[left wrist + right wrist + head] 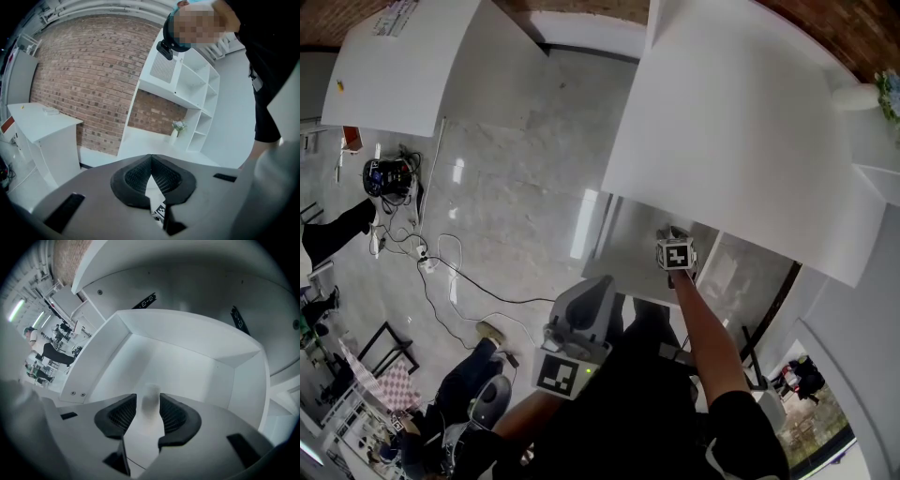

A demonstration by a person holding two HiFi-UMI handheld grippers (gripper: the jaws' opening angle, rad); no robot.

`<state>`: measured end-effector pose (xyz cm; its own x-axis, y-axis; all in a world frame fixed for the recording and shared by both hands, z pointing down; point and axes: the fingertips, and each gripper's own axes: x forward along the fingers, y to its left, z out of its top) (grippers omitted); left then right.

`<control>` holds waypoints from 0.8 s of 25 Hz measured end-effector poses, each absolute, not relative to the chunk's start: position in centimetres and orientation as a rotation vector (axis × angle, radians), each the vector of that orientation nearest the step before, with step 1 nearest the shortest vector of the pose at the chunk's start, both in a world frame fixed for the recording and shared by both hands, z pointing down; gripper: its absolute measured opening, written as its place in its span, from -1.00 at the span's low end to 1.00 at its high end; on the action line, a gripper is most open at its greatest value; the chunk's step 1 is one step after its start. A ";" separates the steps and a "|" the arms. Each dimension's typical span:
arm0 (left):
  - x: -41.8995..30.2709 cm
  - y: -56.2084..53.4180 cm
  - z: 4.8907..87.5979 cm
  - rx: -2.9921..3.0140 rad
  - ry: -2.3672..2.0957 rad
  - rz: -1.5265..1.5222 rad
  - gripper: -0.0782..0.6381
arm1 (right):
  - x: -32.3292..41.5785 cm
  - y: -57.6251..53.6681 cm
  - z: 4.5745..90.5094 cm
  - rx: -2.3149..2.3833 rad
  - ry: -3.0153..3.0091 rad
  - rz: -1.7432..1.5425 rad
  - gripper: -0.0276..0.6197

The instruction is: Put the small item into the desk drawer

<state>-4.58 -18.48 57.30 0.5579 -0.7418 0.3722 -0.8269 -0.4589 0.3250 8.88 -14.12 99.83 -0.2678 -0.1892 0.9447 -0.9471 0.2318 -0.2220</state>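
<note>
Right gripper [148, 401] astride blurred small item [151, 391]

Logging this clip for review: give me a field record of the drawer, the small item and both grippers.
drawer: open, below the white desk
small item: pale, blurred, between the right gripper's jaws, inside the drawer
right gripper: jaws apart, pads seemingly off the item
left gripper: jaws together, empty, facing a brick wall

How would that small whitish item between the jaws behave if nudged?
Probably light: the small whitish item fits between the pads of the right hand-held gripper. Taller than wide, it might tip on the white drawer's smooth floor.
</note>
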 end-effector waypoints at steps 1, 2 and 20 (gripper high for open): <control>-4.5 -18.4 57.2 2.330 -1.263 0.243 -0.71 | 8.8 -13.9 99.9 1.065 -1.660 1.103 -0.38; -4.5 -18.4 57.2 2.333 -1.263 0.241 -0.71 | 8.6 -13.7 100.0 1.055 -1.669 1.094 -0.37; -4.6 -17.1 53.2 2.425 -1.273 0.176 -0.71 | 8.7 -12.8 92.3 1.059 -1.758 1.068 -0.76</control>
<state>-4.57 -17.13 53.18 0.5788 -0.7630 0.2880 -0.8124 -0.5089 0.2846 8.71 -12.81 92.33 -0.3250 -0.2426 0.9141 -0.9231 0.2914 -0.2509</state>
